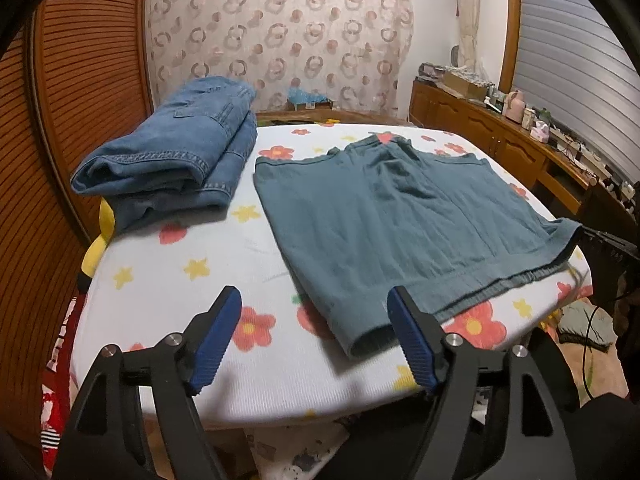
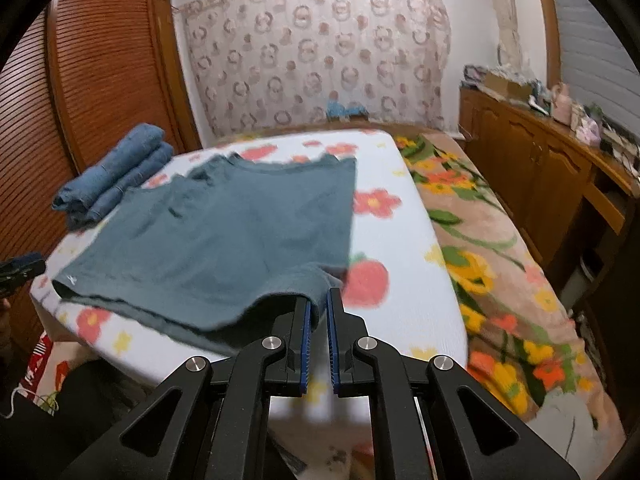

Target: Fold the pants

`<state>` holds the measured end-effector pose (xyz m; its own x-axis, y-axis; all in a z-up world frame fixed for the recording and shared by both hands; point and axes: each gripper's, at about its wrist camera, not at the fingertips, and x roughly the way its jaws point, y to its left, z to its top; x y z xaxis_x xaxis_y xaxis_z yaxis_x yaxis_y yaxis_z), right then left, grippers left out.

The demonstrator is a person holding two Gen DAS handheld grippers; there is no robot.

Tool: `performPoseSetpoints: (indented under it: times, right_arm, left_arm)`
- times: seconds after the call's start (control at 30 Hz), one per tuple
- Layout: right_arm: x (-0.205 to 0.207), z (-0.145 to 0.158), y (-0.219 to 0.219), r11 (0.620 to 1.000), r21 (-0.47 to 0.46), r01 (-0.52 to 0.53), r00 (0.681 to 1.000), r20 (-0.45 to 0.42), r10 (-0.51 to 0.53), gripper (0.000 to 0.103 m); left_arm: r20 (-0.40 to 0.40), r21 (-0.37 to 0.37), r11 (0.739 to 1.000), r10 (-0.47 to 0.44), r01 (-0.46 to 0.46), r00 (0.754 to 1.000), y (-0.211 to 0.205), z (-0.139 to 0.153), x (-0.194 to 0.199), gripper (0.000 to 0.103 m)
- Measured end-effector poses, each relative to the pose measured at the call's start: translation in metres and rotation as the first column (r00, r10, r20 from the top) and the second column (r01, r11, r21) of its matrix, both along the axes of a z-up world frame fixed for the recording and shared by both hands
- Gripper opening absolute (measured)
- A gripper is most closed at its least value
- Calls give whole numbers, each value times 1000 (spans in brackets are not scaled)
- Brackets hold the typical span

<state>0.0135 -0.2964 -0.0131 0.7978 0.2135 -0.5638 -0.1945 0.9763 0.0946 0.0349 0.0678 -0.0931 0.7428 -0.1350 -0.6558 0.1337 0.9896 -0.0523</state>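
Teal pants [image 1: 384, 216], folded into a broad flat rectangle, lie on a table [image 1: 248, 364] covered in a white cloth printed with red flowers and yellow stars. Their near hem runs along the table's front edge, and the far edge shows a few rumpled folds. The left gripper [image 1: 314, 312] hovers at the near left corner of the pants with its jaws spread wide: one blue ribbed pad [image 1: 214, 344] stands over bare cloth to the left, the other sits just over the hem at the corner, and the corner lies loose between them, pressed by neither. No earlier picture shows how they came to stand so. The right gripper [image 2: 319, 312] is at the near right corner, where its jaws are drawn almost together and pinch a fold of the teal fabric; the corner lifts a little off the table toward the pads, and the picture is blurred there. In the right wrist view the left gripper's tip shows as a dark shape at the left border. A stack of folded blue jeans [image 1: 172, 152] rests at the far left of the table, just beside the pants but not touching. A flowered bedspread [image 2: 500, 264] lies to the right of the table.
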Motion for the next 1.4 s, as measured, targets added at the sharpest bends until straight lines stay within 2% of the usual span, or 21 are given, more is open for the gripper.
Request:
performPoseSetpoints:
  times: [0.2,0.43,0.7,0.9,1.13,1.33,1.4]
  right_arm:
    - [6,14,26,997,-3,-73,996,59,73,7]
    - [19,17,57,984,17,-175,982,75,173,7]
    - [41,18,106,942,22,-335,940,79,332,7]
    - [62,10,136,892,29,-451,892,57,449,7]
    - [75,2,157,841,61,-537,843,11,538,7]
    - [85,-16,150,840,36,-542,837,-64,543,8]
    - [85,-18,143,846,18,-533,842,-85,532,11]
  left_arm:
    - [-8,-16,1000,-16,15,1000,-1,0,17,81]
    - [-19,-45,999,-23,22,1000,2,-2,23,86]
    - [-7,-35,999,4,-4,1000,15,-1,26,89]
    - [24,-6,998,55,-55,998,34,3,23,89]
    - [18,-9,996,93,-93,995,54,0,21,89]
    - [17,-14,996,93,-92,996,56,-1,22,89]
    - [18,-16,996,86,-86,996,53,-1,22,89]
